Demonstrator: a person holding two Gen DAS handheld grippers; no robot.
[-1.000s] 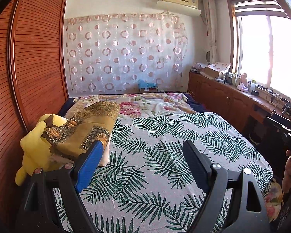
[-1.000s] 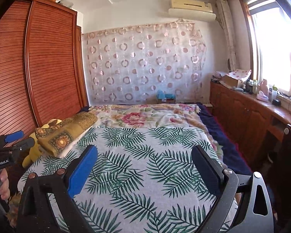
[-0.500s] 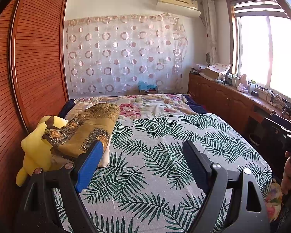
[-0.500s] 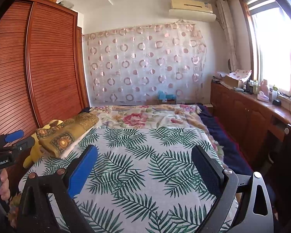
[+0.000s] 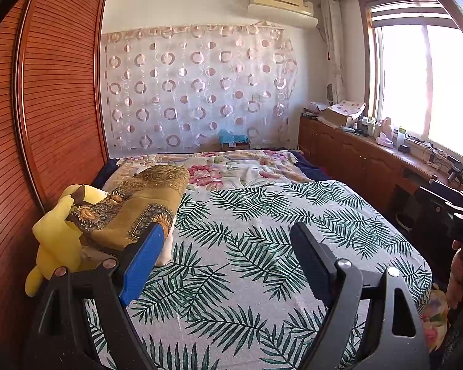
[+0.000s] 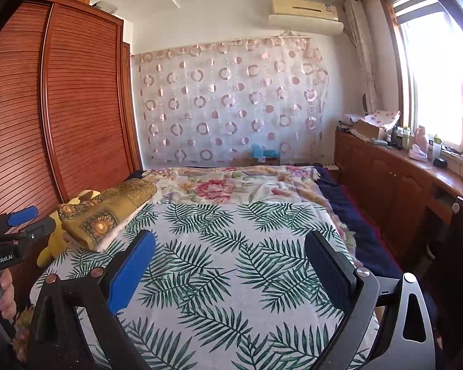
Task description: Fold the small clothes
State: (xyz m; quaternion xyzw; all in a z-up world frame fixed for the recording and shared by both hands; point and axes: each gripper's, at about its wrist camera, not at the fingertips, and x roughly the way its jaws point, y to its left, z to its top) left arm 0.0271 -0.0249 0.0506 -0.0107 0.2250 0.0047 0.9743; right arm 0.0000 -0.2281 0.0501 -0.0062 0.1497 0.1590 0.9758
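No small garment shows on the bed. My left gripper is open and empty, held above the near part of the palm-leaf bedsheet. My right gripper is also open and empty above the same sheet. The left gripper also shows at the left edge of the right wrist view, held in a hand. The right gripper's body shows at the right edge of the left wrist view.
A folded gold patterned blanket and a yellow plush toy lie at the bed's left side by the wooden wardrobe. A floral quilt covers the far end. Wooden cabinets run along the right under the window.
Both views have tilted up slightly; both grippers stay open and empty, and nothing on the bed has moved.
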